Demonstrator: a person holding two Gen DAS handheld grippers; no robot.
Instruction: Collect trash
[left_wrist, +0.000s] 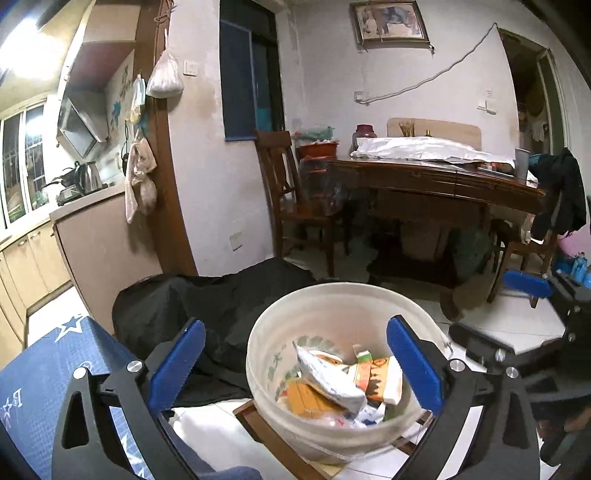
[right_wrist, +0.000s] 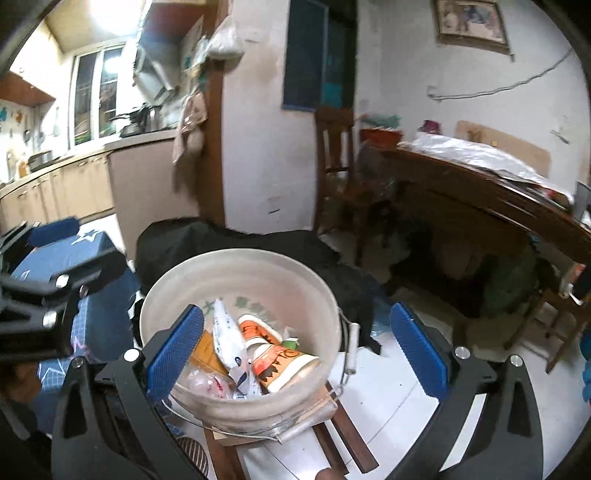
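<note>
A white plastic bucket (left_wrist: 332, 306) (right_wrist: 258, 273) stands on a low wooden stand and holds trash: a white wrapper (left_wrist: 325, 373) (right_wrist: 227, 332), an orange paper cup (right_wrist: 280, 363) (left_wrist: 376, 373), a yellow packet (left_wrist: 306, 400) and crumpled plastic. My left gripper (left_wrist: 295, 365) hovers over the bucket's near rim, open, nothing between its blue pads. My right gripper (right_wrist: 295, 350) is also open over the bucket, empty. Each gripper shows at the edge of the other's view, the right gripper (left_wrist: 528, 284) and the left gripper (right_wrist: 55, 229).
A black garment (left_wrist: 207, 302) lies behind the bucket. A blue star-patterned cover (left_wrist: 48, 369) is at the left. A wooden table (left_wrist: 436, 181) with a white bag and chairs (left_wrist: 291, 192) stand behind. Kitchen counter (left_wrist: 85, 195) at the far left. White tiled floor around.
</note>
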